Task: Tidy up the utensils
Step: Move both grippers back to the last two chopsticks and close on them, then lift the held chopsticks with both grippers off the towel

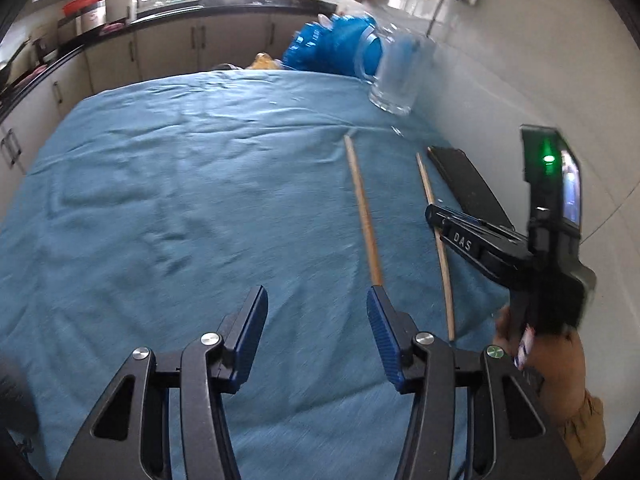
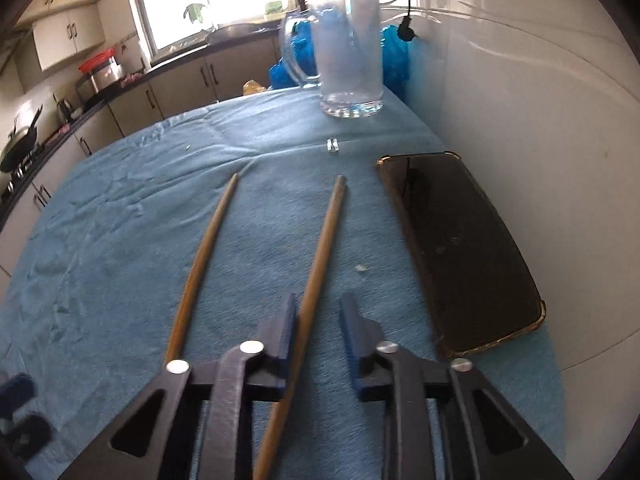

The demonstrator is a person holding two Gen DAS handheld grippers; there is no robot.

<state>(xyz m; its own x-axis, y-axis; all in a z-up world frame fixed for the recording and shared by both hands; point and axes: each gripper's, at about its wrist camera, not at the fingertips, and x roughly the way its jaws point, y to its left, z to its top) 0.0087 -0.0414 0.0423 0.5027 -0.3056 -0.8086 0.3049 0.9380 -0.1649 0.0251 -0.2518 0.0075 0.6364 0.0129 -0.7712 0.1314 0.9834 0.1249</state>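
Two wooden chopsticks lie on the blue cloth. In the right wrist view the left chopstick (image 2: 202,260) lies beside my right gripper (image 2: 318,304), and the right chopstick (image 2: 316,256) runs between its open fingers, close to the left finger. A glass mug (image 2: 346,56) stands at the far end of the cloth. In the left wrist view my left gripper (image 1: 318,294) is open and empty over the cloth, its right finger near the end of one chopstick (image 1: 362,208). The other chopstick (image 1: 438,240), the mug (image 1: 396,72) and the right gripper (image 1: 434,216) lie to its right.
A black phone (image 2: 460,252) lies flat by the white wall, right of the chopsticks. A blue plastic bag (image 1: 328,46) sits behind the mug. A tiny clear piece (image 2: 331,145) lies before the mug. Kitchen counters and cabinets run along the left and back.
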